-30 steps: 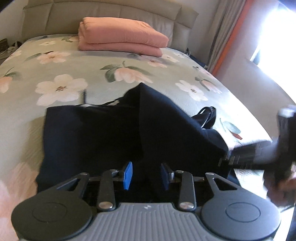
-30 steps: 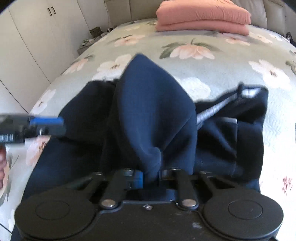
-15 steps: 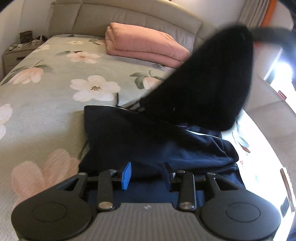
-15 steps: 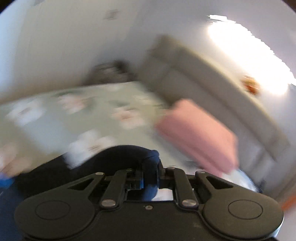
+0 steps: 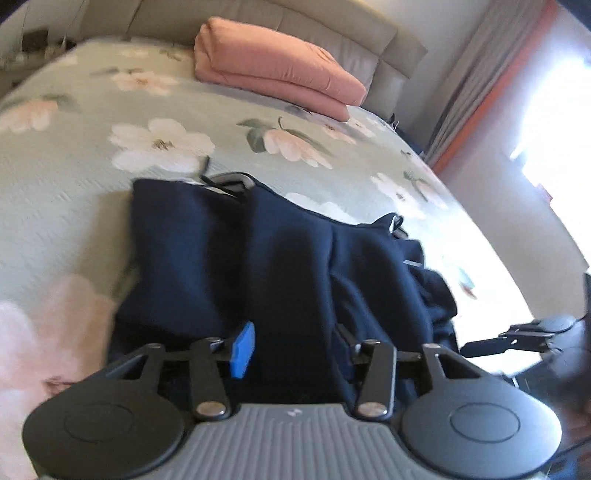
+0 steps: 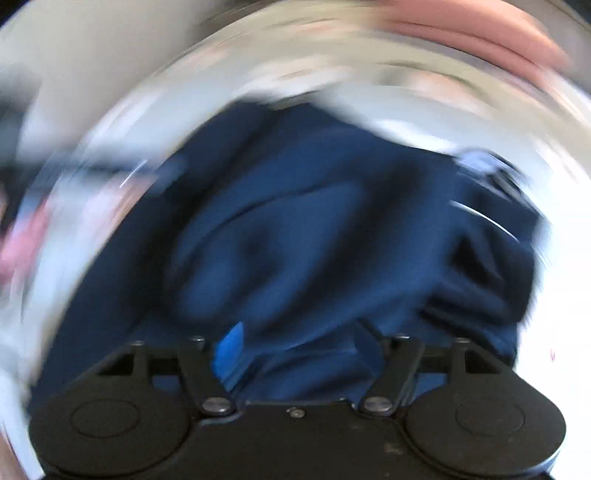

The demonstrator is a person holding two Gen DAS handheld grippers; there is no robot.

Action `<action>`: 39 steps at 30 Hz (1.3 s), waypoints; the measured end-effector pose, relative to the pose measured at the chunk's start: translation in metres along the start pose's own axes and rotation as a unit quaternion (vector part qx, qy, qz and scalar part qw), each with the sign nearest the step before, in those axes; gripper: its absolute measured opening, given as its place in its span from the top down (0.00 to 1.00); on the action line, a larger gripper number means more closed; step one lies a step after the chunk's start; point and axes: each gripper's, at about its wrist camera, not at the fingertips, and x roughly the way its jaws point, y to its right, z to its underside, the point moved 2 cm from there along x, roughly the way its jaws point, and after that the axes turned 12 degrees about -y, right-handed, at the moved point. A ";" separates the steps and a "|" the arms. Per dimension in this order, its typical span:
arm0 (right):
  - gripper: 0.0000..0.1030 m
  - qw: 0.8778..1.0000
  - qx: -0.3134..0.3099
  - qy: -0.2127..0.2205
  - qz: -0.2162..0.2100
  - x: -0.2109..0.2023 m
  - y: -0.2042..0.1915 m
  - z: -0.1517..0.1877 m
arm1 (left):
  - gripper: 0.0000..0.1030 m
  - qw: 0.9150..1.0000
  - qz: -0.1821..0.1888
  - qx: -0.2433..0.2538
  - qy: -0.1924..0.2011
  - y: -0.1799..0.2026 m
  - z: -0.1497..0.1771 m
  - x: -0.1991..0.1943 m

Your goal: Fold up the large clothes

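1. Up close, the left tool [image 5: 291,349] stands wide, its blue pad [image 5: 242,349] and the opposite finger apart with dark cloth lying between and beneath them, not pinched.
2. Over in its own blurred view, the right tool [image 6: 299,356] is also spread wide, hovering over the cloth with nothing clamped.
3. Seen from the left wrist, the right tool [image 5: 517,338] sits at the right edge, just beside the cloth.
4. Spread before both tools, the navy garment [image 5: 280,266] lies bunched in loose folds on the bed [image 5: 66,184], near its front edge.
5. Farther back, a folded pink blanket [image 5: 273,70] rests on the floral bedcover against the padded headboard [image 5: 332,26].
6. A curtain [image 5: 476,74] hangs at the right, beside a bright window.
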 end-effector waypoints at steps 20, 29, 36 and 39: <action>0.63 0.941 0.265 -0.016 -0.211 0.058 0.033 -0.017 | 0.45 0.978 0.089 -0.168 -0.088 -0.027 -0.001 0.053; 0.93 0.970 0.188 0.125 -0.088 -0.020 0.022 -0.004 | 0.96 0.983 0.104 -0.149 0.019 -0.013 -0.004 0.019; 0.93 0.968 0.236 -0.013 -0.080 0.045 0.045 0.042 | 0.88 0.983 0.049 -0.161 -0.080 -0.035 0.041 0.057; 0.92 0.966 0.251 -0.050 -0.039 0.053 0.056 0.055 | 0.80 0.986 0.041 -0.144 -0.078 -0.035 0.050 0.043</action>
